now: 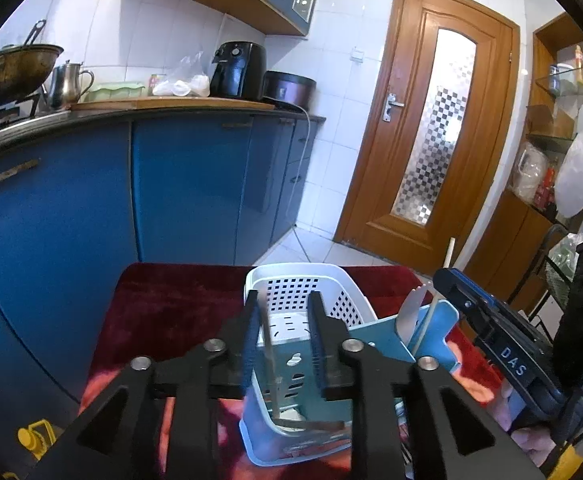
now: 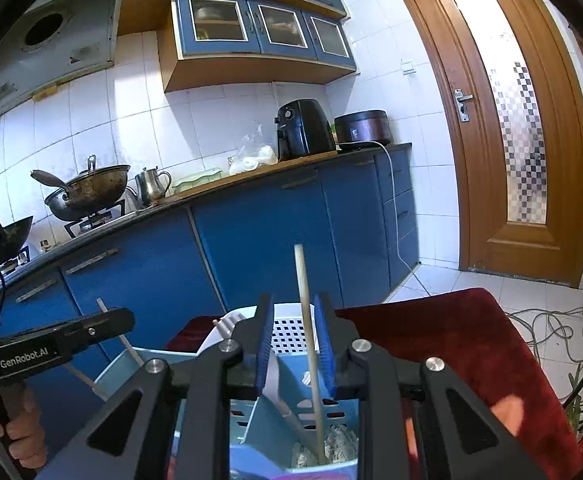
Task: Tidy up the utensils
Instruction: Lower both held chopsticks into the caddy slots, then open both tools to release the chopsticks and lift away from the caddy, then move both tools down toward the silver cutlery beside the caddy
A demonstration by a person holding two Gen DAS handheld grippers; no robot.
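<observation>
- The left gripper (image 1: 282, 336) has its blue-padded fingers (image 1: 250, 344) parted, and a thin metal utensil handle (image 1: 270, 364) stands loose in the gap near the left pad; I judge it released, not pinched.
- The right gripper (image 2: 294, 352) is likewise slack: a pale wooden chopstick (image 2: 306, 320) stands between its fingers (image 2: 264, 354) with space on both sides.
- Both utensils drop into the light-blue utensil holder (image 1: 291, 396) just beneath the jaws; a white fork (image 1: 409, 308) and another stick already lean in its far compartment.
- A white perforated basket (image 1: 291, 288) stands right behind the holder, on a dark red cloth (image 1: 179, 304).
- Judging by this, several pieces are sorted; what is left cannot be seen here.
- Around: blue kitchen cabinets (image 1: 187, 184), a wok (image 2: 91, 192) on the stove, a black air fryer (image 2: 303, 128) and a wooden door (image 1: 431, 120).
- The two grippers crowd close over the holder, so withdrawing could knock the upright pieces.
</observation>
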